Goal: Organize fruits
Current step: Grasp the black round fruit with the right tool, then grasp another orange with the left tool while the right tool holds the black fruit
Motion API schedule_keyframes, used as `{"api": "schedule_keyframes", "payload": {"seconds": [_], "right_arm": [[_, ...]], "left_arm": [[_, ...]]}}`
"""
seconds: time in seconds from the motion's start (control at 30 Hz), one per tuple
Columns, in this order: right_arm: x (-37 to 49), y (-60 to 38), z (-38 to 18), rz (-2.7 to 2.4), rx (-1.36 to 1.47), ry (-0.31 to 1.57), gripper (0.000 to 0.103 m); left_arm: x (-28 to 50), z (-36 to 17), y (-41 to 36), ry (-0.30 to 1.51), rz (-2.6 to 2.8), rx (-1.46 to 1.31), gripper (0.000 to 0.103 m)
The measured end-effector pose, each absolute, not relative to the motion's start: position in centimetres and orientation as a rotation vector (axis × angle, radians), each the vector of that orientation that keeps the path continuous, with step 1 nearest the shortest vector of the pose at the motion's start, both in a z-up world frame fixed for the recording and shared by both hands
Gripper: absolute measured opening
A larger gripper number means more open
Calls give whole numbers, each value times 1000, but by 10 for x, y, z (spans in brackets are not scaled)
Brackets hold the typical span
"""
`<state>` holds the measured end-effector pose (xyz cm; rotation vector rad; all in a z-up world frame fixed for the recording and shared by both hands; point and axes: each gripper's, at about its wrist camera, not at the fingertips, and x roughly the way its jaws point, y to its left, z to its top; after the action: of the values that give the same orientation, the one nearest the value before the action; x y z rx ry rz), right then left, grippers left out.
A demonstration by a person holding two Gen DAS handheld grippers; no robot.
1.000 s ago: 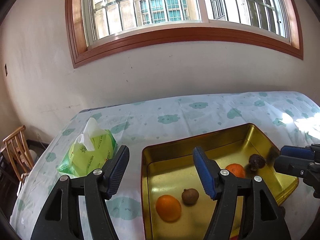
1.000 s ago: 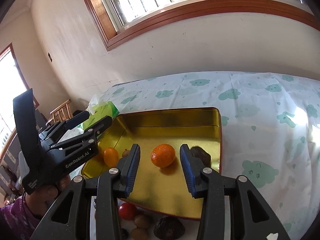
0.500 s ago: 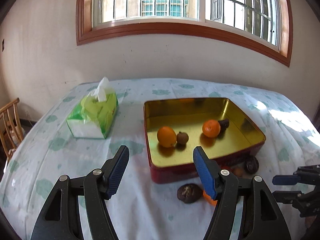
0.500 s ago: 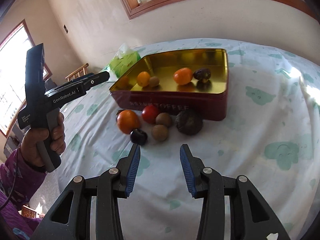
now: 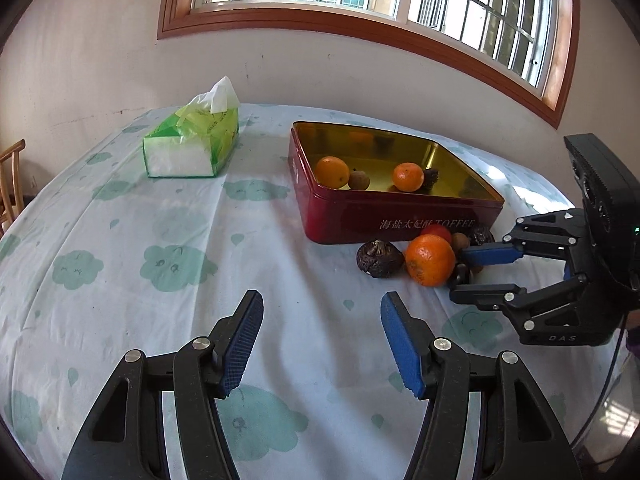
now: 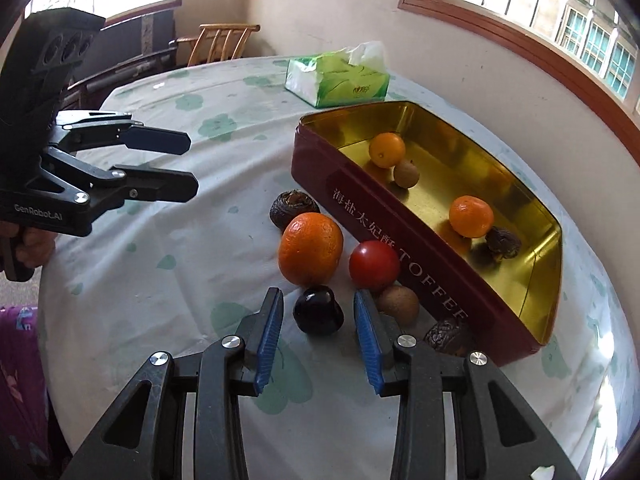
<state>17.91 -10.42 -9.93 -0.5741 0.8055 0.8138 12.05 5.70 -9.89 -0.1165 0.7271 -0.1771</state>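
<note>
A red toffee tin [image 6: 360, 200], gold inside, holds two oranges, a small brown fruit and a dark wrinkled one. In front of its wall lie a big orange [image 6: 310, 248], a red tomato [image 6: 374, 264], a dark plum [image 6: 318, 314], a brown fruit [image 6: 398, 304] and two dark wrinkled fruits [image 6: 294, 208]. My right gripper [image 6: 318, 294] points down at the plum. Its jaws are closing with the plum between the pads, and thin gaps still show on both sides. My left gripper [image 5: 320, 304] hovers over bare cloth left of the pile, its jaws narrowing with nothing between them.
A green tissue pack [image 5: 192, 144] sits at the back left of the table. A wooden chair [image 6: 220, 42] stands beyond the far edge. A person's hand [image 6: 28, 246] holds the left gripper's handle. The cloud-print cloth [image 5: 172, 264] covers the whole table.
Both grippers have drawn back from over the tin and come down toward the table. The right one has rolled and now brackets the plum with narrower jaws.
</note>
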Motion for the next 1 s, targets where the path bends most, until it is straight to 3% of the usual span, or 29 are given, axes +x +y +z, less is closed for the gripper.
{"api": "schedule_keyframes", "payload": {"seconds": [0.17, 0.47, 0.57, 0.7, 1.0], "right_arm": [[176, -118, -94, 790, -464, 852, 23], [145, -244, -93, 523, -24, 843, 23], [145, -258, -97, 484, -7, 834, 23], [146, -260, -98, 509, 15, 823, 23], [146, -267, -95, 555, 77, 817, 23]], "left_arm": [[118, -87, 50, 725, -219, -109, 62], [148, -63, -7, 755, -361, -80, 62], [161, -66, -23, 783, -359, -72, 58], [176, -79, -35, 860, -329, -93, 44], [185, -86, -47, 862, -211, -71, 44]]}}
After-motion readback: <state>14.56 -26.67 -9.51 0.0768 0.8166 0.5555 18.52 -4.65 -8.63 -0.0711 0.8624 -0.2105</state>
